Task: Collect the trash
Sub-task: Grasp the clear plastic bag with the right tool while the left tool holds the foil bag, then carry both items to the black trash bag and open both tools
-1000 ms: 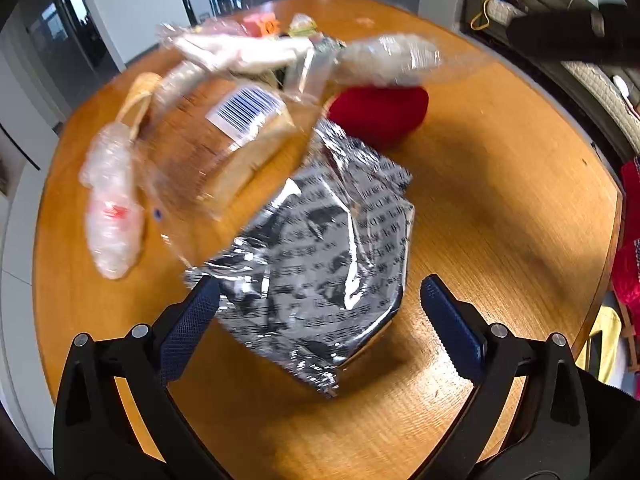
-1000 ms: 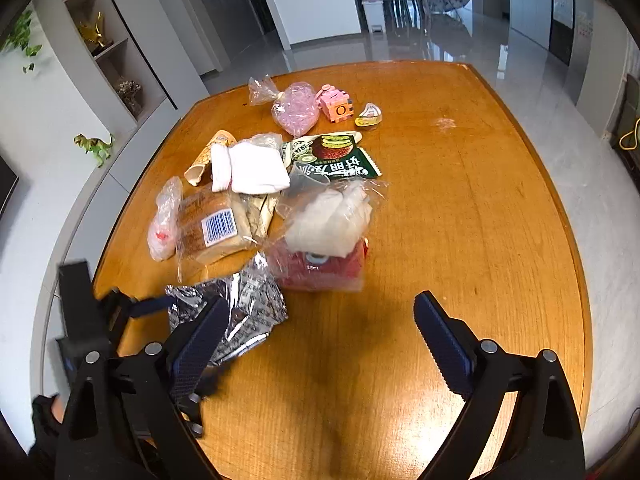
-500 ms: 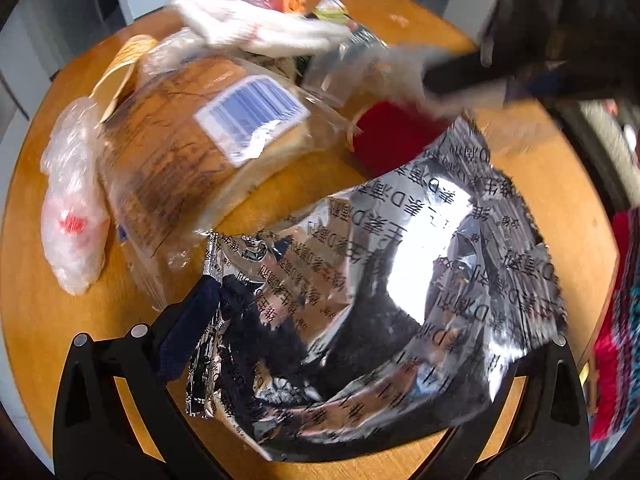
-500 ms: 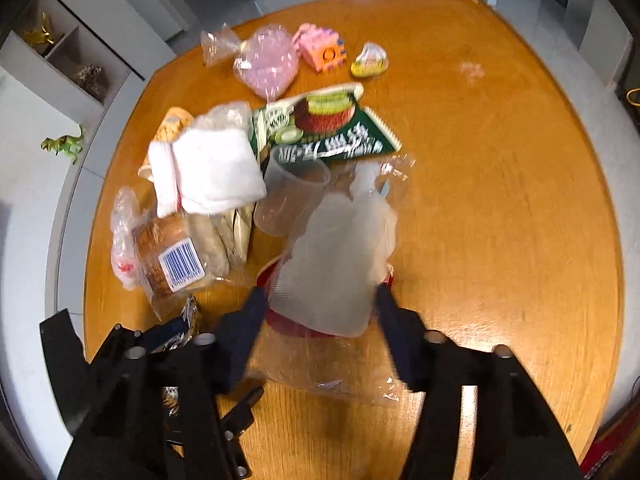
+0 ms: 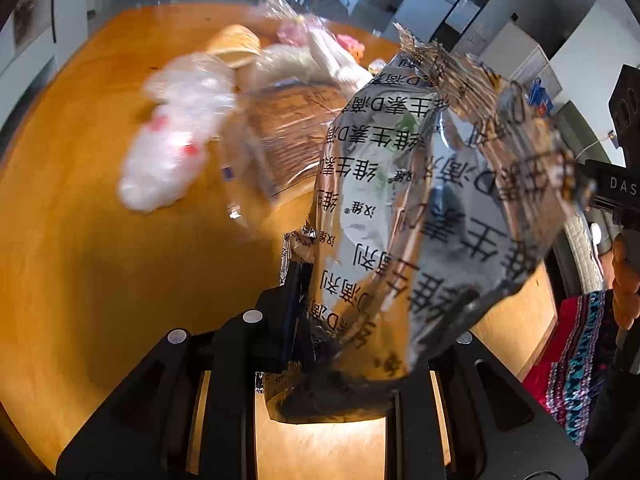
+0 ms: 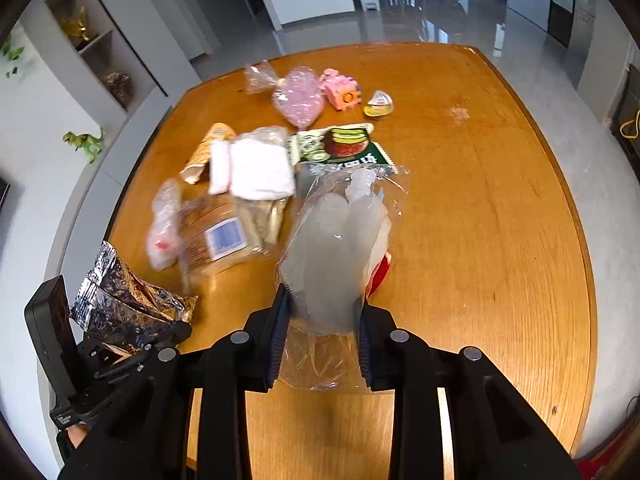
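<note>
Both my grippers tilt steeply down over the wooden counter [image 6: 480, 220]. My left gripper [image 5: 344, 320] sits at the near left edge of the counter; in the right wrist view it shows as a black frame low on the left [image 6: 120, 344], a fingertip visible beneath it.

The silver foil bag [image 5: 420, 220], crinkled, torn at its top and printed with dark characters, stands up out of the left jaws and clear of the counter, filling most of the left wrist view. The left jaws are pressed together, pinching the bag's lower edge.

My right gripper [image 6: 322, 332] points at the middle of the counter. Its jaws are closing and already pinch a clear plastic bag [image 6: 336, 264] holding pale, whitish contents; a red item [image 6: 380, 272] shows just behind it.

Other trash lies on the counter beyond: a wrapped loaf with a barcode label [image 6: 216, 236], a small crumpled clear bag [image 6: 164, 224], a white folded cloth [image 6: 260, 168], a paper cup [image 6: 204, 152], a green snack packet [image 6: 344, 148], a pink bag [image 6: 298, 100], a pink and orange toy [image 6: 344, 92] and a small yellow tub [image 6: 379, 103].
</note>
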### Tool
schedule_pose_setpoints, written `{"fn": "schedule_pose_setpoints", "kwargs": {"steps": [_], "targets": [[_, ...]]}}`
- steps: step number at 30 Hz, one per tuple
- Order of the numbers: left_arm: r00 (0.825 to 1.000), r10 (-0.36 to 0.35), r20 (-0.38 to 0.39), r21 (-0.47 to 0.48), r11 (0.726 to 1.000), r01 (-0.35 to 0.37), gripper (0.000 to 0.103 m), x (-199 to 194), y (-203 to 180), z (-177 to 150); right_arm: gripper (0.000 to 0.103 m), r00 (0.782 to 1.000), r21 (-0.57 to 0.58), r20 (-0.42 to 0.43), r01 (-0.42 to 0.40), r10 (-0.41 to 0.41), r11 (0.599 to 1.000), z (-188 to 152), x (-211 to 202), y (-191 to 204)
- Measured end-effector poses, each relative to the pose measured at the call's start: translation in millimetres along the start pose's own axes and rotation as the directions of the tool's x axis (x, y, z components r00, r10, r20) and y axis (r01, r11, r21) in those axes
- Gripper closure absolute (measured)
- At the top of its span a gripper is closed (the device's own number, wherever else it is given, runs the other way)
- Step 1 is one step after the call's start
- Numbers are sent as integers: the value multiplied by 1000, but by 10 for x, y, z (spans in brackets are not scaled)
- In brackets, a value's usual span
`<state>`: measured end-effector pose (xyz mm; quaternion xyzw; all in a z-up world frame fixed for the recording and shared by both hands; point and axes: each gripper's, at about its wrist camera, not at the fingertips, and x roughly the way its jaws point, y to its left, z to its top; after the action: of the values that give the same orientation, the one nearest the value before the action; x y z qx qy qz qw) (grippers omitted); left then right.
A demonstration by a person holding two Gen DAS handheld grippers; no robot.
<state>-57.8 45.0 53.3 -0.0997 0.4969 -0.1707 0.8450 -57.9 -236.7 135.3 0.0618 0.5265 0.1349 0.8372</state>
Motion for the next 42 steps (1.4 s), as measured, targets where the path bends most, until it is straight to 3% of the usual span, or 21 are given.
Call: {"fn": "schedule_pose_setpoints", "kwargs": {"steps": [3, 11, 15, 20, 24, 29, 31, 32, 33, 34, 35, 36, 37, 38, 40, 42], "targets": [[999, 11, 34, -4, 1000, -11, 83, -134, 41, -4, 71, 1000, -42, 13, -22, 22, 999, -147, -111, 195], [988, 92, 127, -64, 994, -85, 83, -893, 396, -644, 71, 988, -192, -8, -152, 154, 969, -572, -241, 1030], [975, 160, 155, -148, 979, -137, 83, -1268, 694, -1005, 71, 971, -298, -70, -238, 227, 924, -845, -163, 1659], [946, 285, 155, -297, 927, -230, 83, -1750, 1303, -1706, 70, 933, -434, -192, -360, 305, 826, -1307, 69, 2588], [916, 384, 117, -433, 850, -301, 83, -2070, 1788, -2296, 70, 894, -508, -298, -445, 334, 737, -1677, 288, 3201], [880, 472, 43, -601, 716, -355, 83, -2378, 2351, -3048, 70, 844, -582, -416, -533, 338, 614, -2148, 512, 3935], [874, 486, 15, -666, 657, -354, 83, -2452, 2552, -3315, 70, 825, -594, -457, -561, 332, 576, -2314, 623, 4202], [870, 494, 2, -692, 628, -355, 83, -2501, 2662, -3441, 68, 816, -594, -472, -574, 334, 564, -2367, 676, 4307], [866, 501, -9, -713, 604, -357, 81, -2525, 2742, -3538, 61, 810, -596, -481, -584, 336, 551, -2408, 741, 4421], [862, 506, -23, -737, 574, -357, 75, -2594, 2836, -3640, 44, 810, -609, -482, -584, 335, 537, -2456, 795, 4529], [859, 511, -35, -761, 544, -354, 34, -2665, 2860, -3667, 37, 832, -642, -455, -554, 317, 530, -2503, 857, 4645], [850, 524, -52, -792, 497, -355, 8, -2698, 2931, -3745, 30, 855, -667, -421, -518, 302, 536, -2519, 902, 4711], [839, 542, -51, -804, 476, -356, 6, -2721, 2958, -3782, 30, 866, -677, -400, -500, 300, 540, -2534, 929, 4756], [828, 557, -63, -812, 454, -367, 6, -2734, 2980, -3798, 30, 859, -666, -411, -512, 305, 543, -2527, 967, 4782], [816, 572, -83, -816, 431, -385, 6, -2725, 2849, -3814, 30, 838, -629, -443, -544, 319, 555, -2524, 952, 4729], [813, 575, -93, -816, 424, -393, 6, -2723, 2955, -3877, 30, 839, -628, -439, -543, 322, 557, -2507, 925, 4715]]}}
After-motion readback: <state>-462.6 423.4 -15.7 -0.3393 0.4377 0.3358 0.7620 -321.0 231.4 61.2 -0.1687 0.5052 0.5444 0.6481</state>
